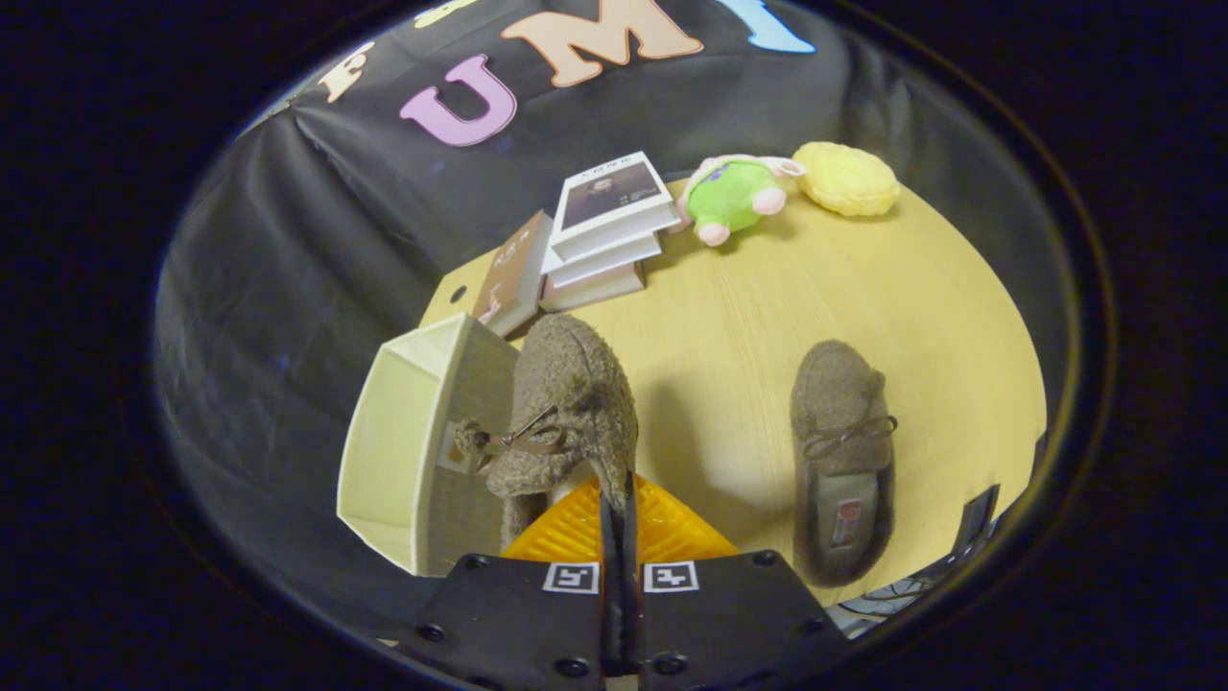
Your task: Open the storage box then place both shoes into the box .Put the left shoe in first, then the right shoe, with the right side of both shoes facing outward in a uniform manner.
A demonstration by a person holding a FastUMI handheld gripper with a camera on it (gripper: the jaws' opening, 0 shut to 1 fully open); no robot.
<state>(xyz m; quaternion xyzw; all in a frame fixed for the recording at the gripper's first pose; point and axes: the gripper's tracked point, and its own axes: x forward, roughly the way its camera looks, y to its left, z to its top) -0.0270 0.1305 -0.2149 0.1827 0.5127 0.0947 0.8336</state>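
Note:
A fuzzy brown slipper-like shoe [566,403] with a small bow hangs in the air, toe pointing away from me. My gripper [619,513] is shut on the thin rim of its heel opening, both fingers pressed close together. Just left of the held shoe stands the cream storage box [403,461], open, its hollow inside showing; the shoe's toe overlaps the box's near wall. The second matching shoe [842,461] lies flat on the wooden table [748,307] to the right of my fingers, toe pointing away, its insole and label visible.
Beyond the box sits a stack of books [609,226] with a brown book [513,274] leaning against it. A green plush toy [734,197] and a yellow round cushion [846,178] lie at the table's far side. A dark object [974,523] pokes in by the near right edge.

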